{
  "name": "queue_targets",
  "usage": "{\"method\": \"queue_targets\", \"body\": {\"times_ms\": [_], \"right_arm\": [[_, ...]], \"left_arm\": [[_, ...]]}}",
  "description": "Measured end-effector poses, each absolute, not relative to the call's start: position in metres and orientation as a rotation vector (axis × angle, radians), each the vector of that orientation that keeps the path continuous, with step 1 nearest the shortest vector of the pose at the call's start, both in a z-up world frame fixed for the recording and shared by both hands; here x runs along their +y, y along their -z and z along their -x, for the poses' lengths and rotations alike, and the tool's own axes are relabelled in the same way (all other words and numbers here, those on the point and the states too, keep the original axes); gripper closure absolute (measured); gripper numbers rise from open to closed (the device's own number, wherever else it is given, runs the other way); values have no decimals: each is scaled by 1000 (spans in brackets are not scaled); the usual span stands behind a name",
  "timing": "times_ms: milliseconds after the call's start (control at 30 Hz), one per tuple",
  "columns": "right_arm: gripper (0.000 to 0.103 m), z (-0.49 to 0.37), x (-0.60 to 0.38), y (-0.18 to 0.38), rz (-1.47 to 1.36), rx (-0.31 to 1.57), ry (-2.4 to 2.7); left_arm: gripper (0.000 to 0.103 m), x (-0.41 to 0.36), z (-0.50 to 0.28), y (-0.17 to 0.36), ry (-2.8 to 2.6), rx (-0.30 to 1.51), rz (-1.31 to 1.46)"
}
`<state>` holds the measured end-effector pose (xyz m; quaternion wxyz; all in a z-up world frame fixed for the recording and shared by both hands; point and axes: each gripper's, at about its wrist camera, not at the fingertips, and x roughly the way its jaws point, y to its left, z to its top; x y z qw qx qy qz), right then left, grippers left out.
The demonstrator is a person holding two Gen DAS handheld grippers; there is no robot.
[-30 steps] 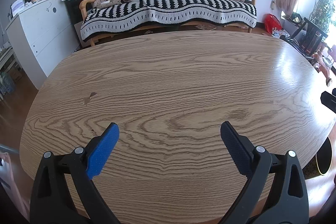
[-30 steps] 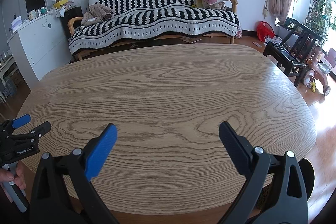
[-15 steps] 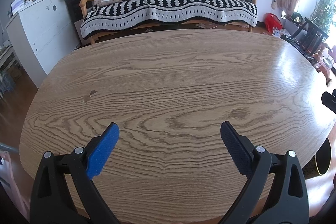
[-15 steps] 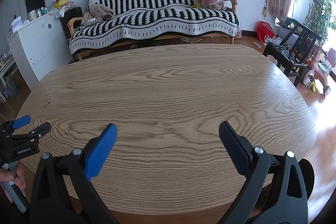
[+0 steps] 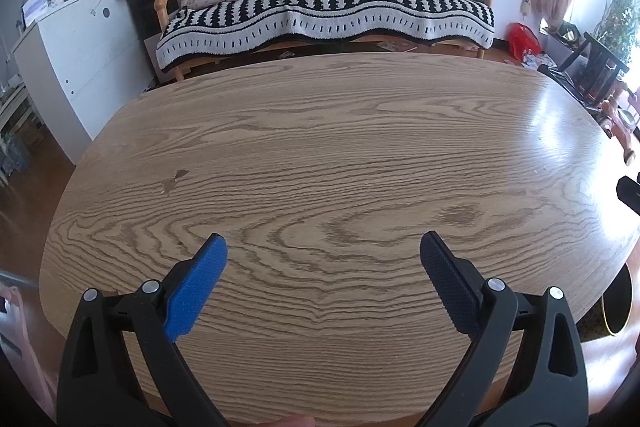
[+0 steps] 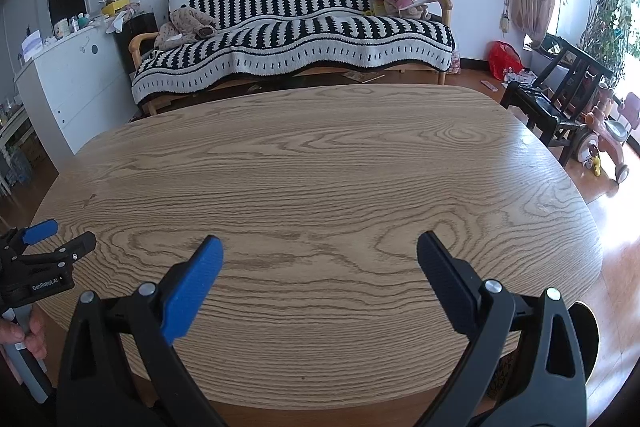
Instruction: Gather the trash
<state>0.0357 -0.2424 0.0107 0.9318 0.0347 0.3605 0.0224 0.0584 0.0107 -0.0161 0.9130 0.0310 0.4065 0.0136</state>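
My left gripper (image 5: 323, 247) is open and empty above the near part of an oval wooden table (image 5: 340, 147). My right gripper (image 6: 319, 247) is open and empty above the same table (image 6: 320, 167). The left gripper also shows at the left edge of the right wrist view (image 6: 56, 239), held in a hand. No trash shows on the tabletop in either view. A dark round bin (image 5: 618, 303) stands on the floor by the table's near right edge; it also shows in the right wrist view (image 6: 588, 335).
A small dark mark (image 5: 176, 179) is on the tabletop at left. Behind the table stands a sofa (image 5: 324, 3) with a striped cover. A white cabinet (image 5: 76, 55) is at left, a black chair (image 6: 560, 99) and a toy tricycle (image 6: 604, 135) at right.
The left wrist view has shifted slightly, the table sliding a little down and left in it. The right gripper has stayed still. Both grippers remain open.
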Motion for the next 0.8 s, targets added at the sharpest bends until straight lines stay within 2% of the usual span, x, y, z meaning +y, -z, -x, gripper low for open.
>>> {"method": "queue_targets", "body": {"times_ms": [800], "right_arm": [[9,-38,-244,-10,-74,741,-42]], "left_arm": [[9,10,-57,14,-33,830,-70]]}}
